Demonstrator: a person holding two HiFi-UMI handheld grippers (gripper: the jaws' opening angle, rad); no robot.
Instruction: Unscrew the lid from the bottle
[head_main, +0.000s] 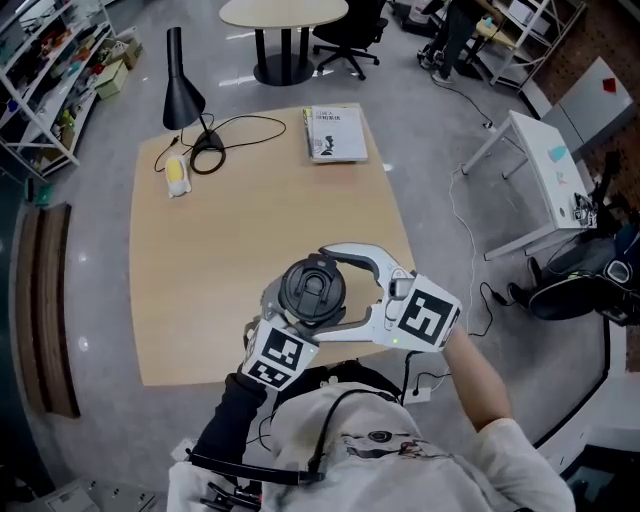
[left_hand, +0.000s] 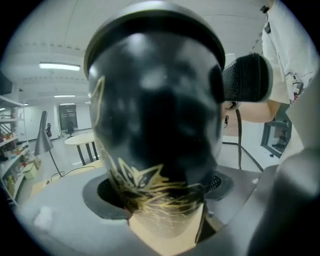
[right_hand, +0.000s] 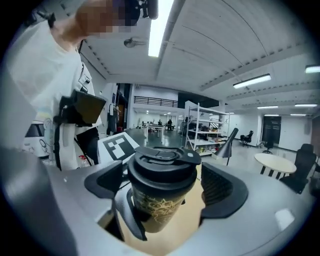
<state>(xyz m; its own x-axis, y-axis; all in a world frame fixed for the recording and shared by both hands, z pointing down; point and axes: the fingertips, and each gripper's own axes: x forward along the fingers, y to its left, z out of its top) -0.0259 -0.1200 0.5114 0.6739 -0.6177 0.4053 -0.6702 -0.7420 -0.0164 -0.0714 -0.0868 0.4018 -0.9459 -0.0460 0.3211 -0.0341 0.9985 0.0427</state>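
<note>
A black bottle (left_hand: 155, 110) with a gold pattern stands upright above the near edge of the wooden table (head_main: 200, 250). Its black lid (head_main: 312, 290) faces up in the head view. My left gripper (left_hand: 160, 200) is shut on the bottle's body from below and left, its pads pressed to both sides. My right gripper (right_hand: 162, 187) reaches in from the right at lid height. The lid (right_hand: 162, 165) sits between its two pads. The left pad (right_hand: 102, 182) lies close to the lid's rim, and a gap shows in front of the right pad (right_hand: 220, 187).
A black desk lamp (head_main: 180, 90) with a looped cable stands at the table's far left, with a small yellow object (head_main: 176, 175) beside it. A book (head_main: 335, 133) lies at the far edge. A white side table (head_main: 545, 170) and cables are on the floor to the right.
</note>
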